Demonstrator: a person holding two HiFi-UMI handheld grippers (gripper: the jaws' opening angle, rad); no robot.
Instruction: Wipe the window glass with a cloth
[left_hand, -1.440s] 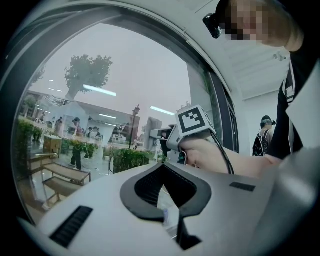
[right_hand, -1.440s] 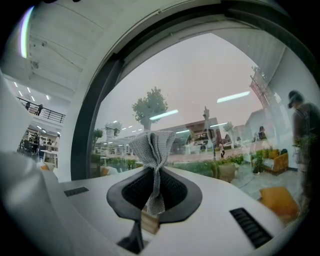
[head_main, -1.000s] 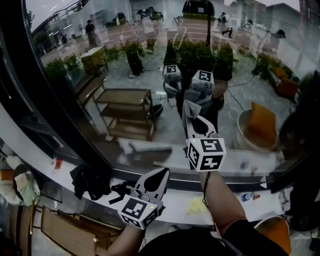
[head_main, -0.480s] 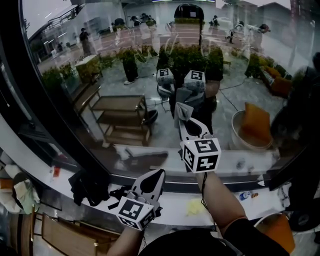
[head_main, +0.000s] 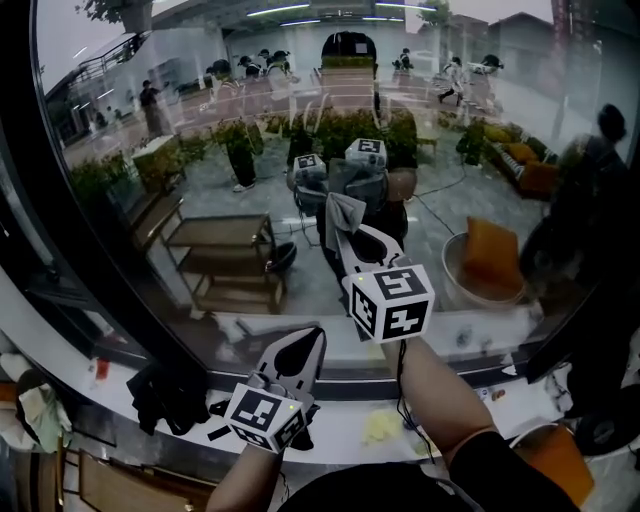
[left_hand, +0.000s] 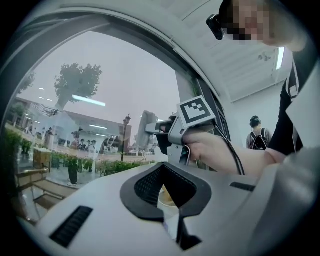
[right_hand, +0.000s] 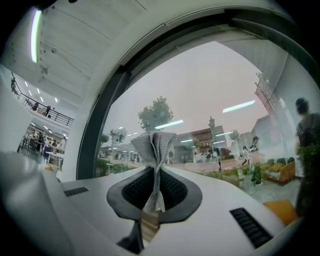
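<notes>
Pinching a grey cloth (head_main: 342, 213) shut tight in the right gripper (head_main: 350, 245), at 12 o'clock from its marker cube. Holding it up at the window glass (head_main: 200, 150); hard to tell if touching or just very near. Holding the left gripper (head_main: 305, 350) closed on nothing, down at 7 o'clock from the right one, low over the white ledge (head_main: 450, 420).

Could lose the cloth when rubbing hard, with only a thin fold pinched. Could scrape the glass with the hard tips by pushing in too far. Could miss spots with such a small tuft.

Counting: two grippers, one cloth, one big pane. On the ledge, one yellow lump (head_main: 378, 428) at 3 o'clock from the left gripper and one black bundle (head_main: 165, 390) at 9 o'clock.
</notes>
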